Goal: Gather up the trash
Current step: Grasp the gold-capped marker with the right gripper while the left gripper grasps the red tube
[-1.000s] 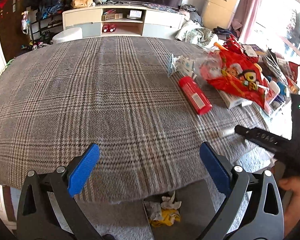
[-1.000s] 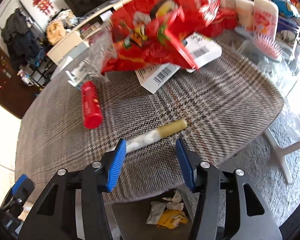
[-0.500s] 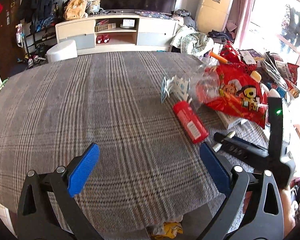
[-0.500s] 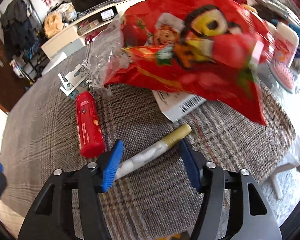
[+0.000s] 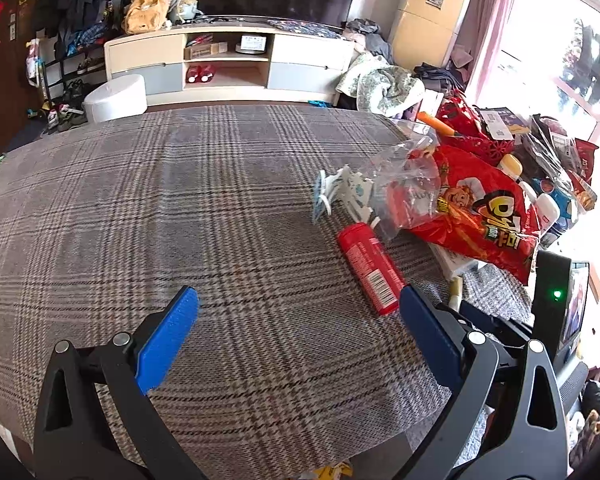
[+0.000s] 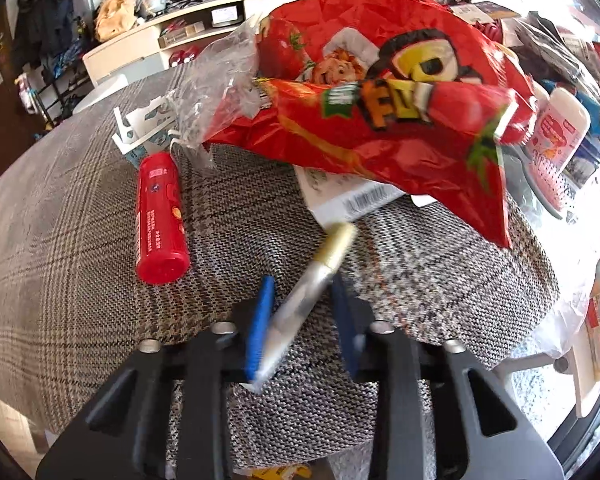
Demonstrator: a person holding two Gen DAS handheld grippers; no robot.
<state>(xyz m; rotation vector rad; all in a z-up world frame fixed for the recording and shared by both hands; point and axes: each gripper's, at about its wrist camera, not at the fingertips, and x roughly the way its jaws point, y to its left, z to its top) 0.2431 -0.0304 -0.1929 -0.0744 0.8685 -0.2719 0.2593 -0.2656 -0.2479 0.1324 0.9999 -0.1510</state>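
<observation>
Two grippers work over a bench (image 5: 180, 208) covered in grey plaid cloth. The right gripper (image 6: 302, 312) has just been closing its jaws, and between the blue pads lies a slim wrapper stick (image 6: 308, 292) — clear and whitish along most of its length, gold at the far end. It runs slantwise through the gap, the pale end against the left pad, the gold end poking out beyond the tips toward a white barcoded box (image 6: 348, 196). The picture is blurred there, so whether both pads truly press on the stick cannot be told; the jaws are narrowed close about it. In the left wrist view only the stick's gold tip (image 5: 455, 290) shows, just past the right-hand pad.

The left gripper (image 5: 298, 330) hangs above bare cloth with its jaws released wide, nothing between them.

A red tube (image 6: 159, 216) lies on its side just left of the right gripper, apart from the stick. Beyond it sit a torn white-and-blue card package (image 5: 342, 192) and crumpled clear plastic (image 6: 216, 92). A large red snack bag (image 6: 380, 100) rests over the box — further right stand bottles and other clutter
</observation>
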